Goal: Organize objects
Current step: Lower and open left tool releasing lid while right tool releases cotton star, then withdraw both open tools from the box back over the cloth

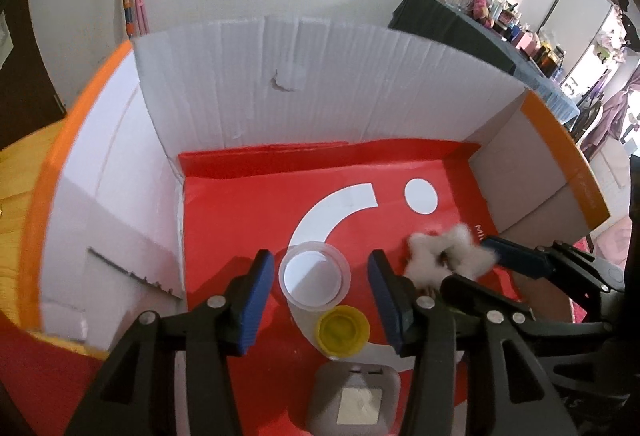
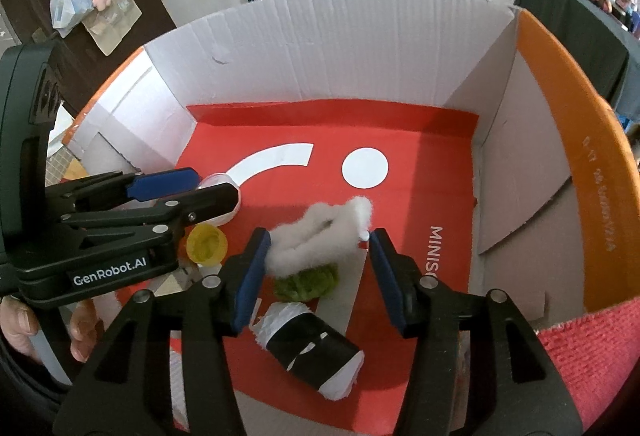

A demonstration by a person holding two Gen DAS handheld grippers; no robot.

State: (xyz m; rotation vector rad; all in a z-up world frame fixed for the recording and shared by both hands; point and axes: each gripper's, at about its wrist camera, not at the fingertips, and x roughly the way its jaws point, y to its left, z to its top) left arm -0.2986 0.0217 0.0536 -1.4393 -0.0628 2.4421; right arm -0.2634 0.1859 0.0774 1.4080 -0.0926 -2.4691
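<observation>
A white-walled cardboard box [image 1: 320,76] with a red floor holds everything. My left gripper [image 1: 322,296] is open around a clear plastic cup [image 1: 314,278], with a gap to the right pad. A yellow cap [image 1: 342,332] lies just in front of the cup. My right gripper [image 2: 320,272] is open over a white fluffy tuft [image 2: 320,232], which brushes its left pad. A green fluffy ball [image 2: 308,282] and a black-and-white roll [image 2: 312,348] lie under it. In the left wrist view the right gripper [image 1: 466,262] stands by the tuft [image 1: 444,256]. The left gripper [image 2: 216,183] partly hides the cup [image 2: 224,214].
The box [image 2: 360,48] has an orange rim [image 2: 580,140] and tall walls on three sides. A grey square object [image 1: 356,396] sits at the near edge. A red textured cloth [image 2: 580,348] lies outside, right. A person's hand [image 2: 16,328] holds the left gripper.
</observation>
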